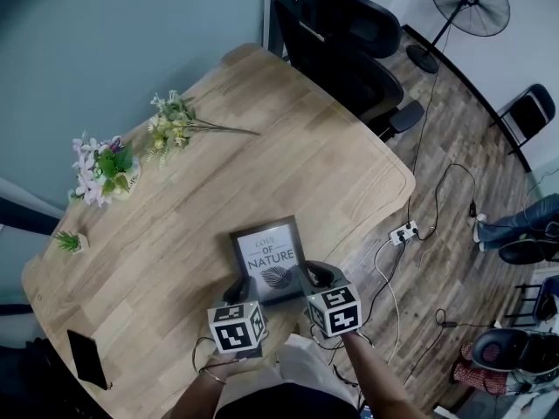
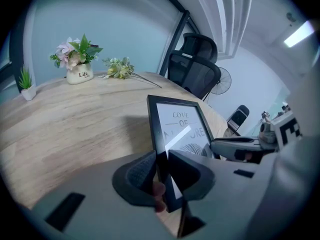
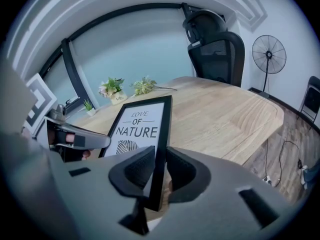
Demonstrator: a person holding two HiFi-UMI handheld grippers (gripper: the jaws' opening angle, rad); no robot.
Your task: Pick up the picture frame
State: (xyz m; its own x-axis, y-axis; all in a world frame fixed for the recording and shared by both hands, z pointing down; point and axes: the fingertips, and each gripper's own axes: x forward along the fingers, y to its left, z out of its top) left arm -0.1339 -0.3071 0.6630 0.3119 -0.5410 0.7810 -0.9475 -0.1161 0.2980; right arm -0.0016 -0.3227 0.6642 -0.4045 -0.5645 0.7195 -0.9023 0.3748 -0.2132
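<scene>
1. Grasp step: the left gripper (image 1: 241, 288) is clamped on the left edge of the picture frame (image 1: 269, 256), and the right gripper (image 1: 313, 278) on its right edge, near the table (image 1: 218, 147) edge closest to the person.
2. Next, I'd judge, both should lift together, keeping it level.
3. The picture frame reads "LOVE OF NATURE"; the flower pot (image 2: 80, 74) says "Life".

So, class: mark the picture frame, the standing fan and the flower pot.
picture frame (image 1: 268, 257), head view, printed middle.
standing fan (image 3: 268, 54), right gripper view, round cage.
flower pot (image 2: 80, 75), left gripper view, white front.
</scene>
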